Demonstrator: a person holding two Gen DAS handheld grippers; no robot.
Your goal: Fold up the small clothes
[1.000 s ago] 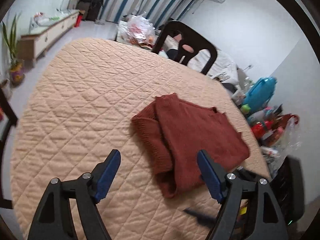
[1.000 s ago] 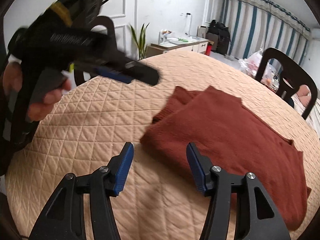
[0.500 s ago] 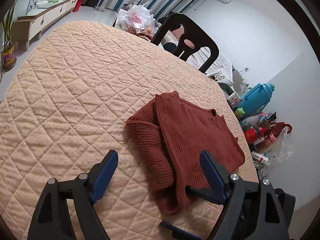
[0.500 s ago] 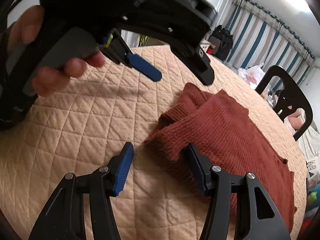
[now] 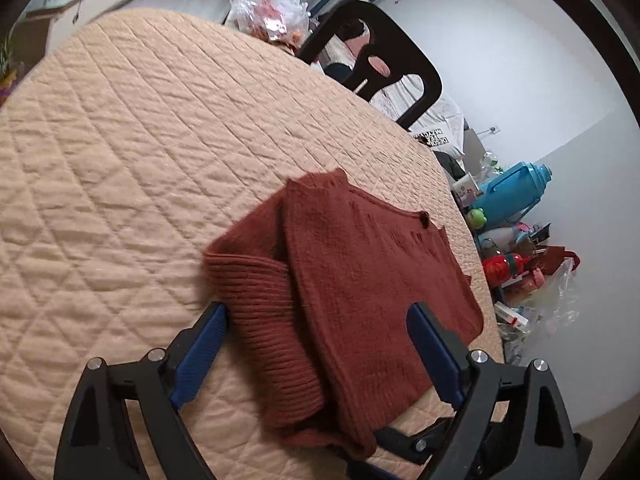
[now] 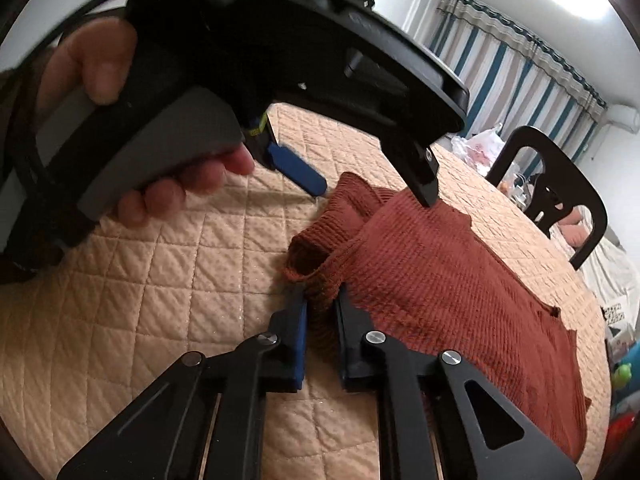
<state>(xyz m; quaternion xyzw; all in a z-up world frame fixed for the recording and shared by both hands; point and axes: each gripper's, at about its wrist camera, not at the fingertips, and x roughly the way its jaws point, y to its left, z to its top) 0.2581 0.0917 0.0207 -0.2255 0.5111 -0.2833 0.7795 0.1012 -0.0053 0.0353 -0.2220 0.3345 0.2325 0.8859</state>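
Left side first: your left gripper is spread wide, blue pads either side of the rust knit sweater, straddling its ribbed folded-in part without closing on it. In the right wrist view that same gripper hangs just over the garment's far-left edge, your hand wrapped on the handle.

The sweater lies on the quilted peach table cover, toward the near right part of the table, and looks partly folded: one ribbed part, probably a sleeve, is turned in over the body, with the rest lying flat.

Right side: your right gripper is pinched down on the sweater's near ribbed corner, cloth bunched between the pads.

Judgement: about midway. One side fold looks done; it looks like at least one more fold of the body, then squaring up, is left. A black chair stands at the far side.
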